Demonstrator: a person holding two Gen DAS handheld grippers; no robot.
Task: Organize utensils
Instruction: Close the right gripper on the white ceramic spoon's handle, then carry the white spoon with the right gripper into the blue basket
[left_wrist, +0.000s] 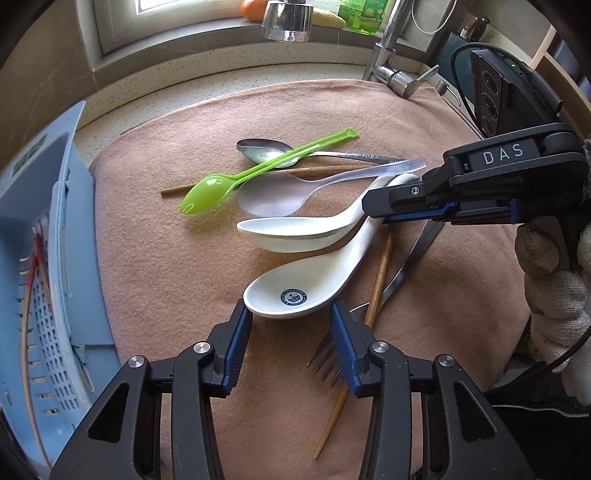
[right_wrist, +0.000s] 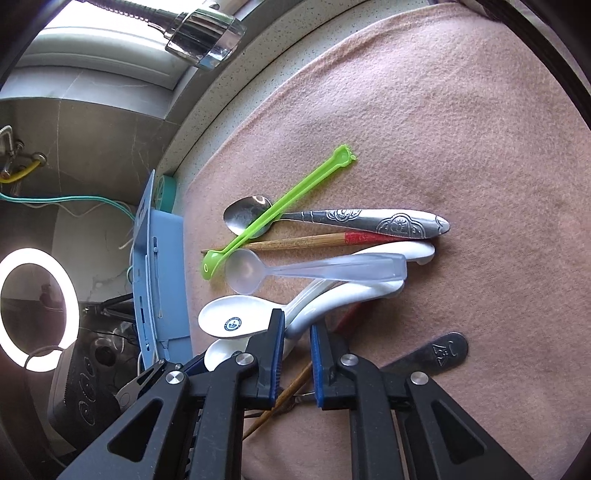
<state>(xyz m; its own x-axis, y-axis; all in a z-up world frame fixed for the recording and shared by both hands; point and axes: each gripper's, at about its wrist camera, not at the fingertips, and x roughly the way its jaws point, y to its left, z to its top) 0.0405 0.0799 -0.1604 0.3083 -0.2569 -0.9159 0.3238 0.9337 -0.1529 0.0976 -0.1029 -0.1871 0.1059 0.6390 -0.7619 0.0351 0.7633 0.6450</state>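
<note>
1. Where the blue rack (left_wrist: 55, 280) stands at the cloth's (left_wrist: 155, 258) left edge, chopsticks (left_wrist: 27, 314) are held in it.
2. The utensils are piled mid-cloth: green spoon (left_wrist: 221, 186), steel spoon (left_wrist: 266, 149), clear spoon (left_wrist: 280, 194), white spoons (left_wrist: 291, 291), fork (left_wrist: 327, 360).
3. The left hand-held gripper (left_wrist: 290, 314) is spread wide at a white spoon's bowl.
4. The right hand-held gripper (right_wrist: 297, 328) is narrowed, nothing gripped.

From the left wrist we look forward and down along the left tool (left_wrist: 290, 314), close over the pink cloth (left_wrist: 166, 258), facing the window sill (left_wrist: 221, 40) and faucet (left_wrist: 286, 20). From the right wrist we look along the right tool (right_wrist: 297, 332), just as close, with the blue utensil tray (right_wrist: 162, 280) ahead of us. Both views share the utensil pile: green plastic spoon (left_wrist: 221, 184) (right_wrist: 273, 214), logo-marked ceramic spoon (left_wrist: 295, 291) (right_wrist: 229, 317), and the tray (left_wrist: 55, 258).
</note>
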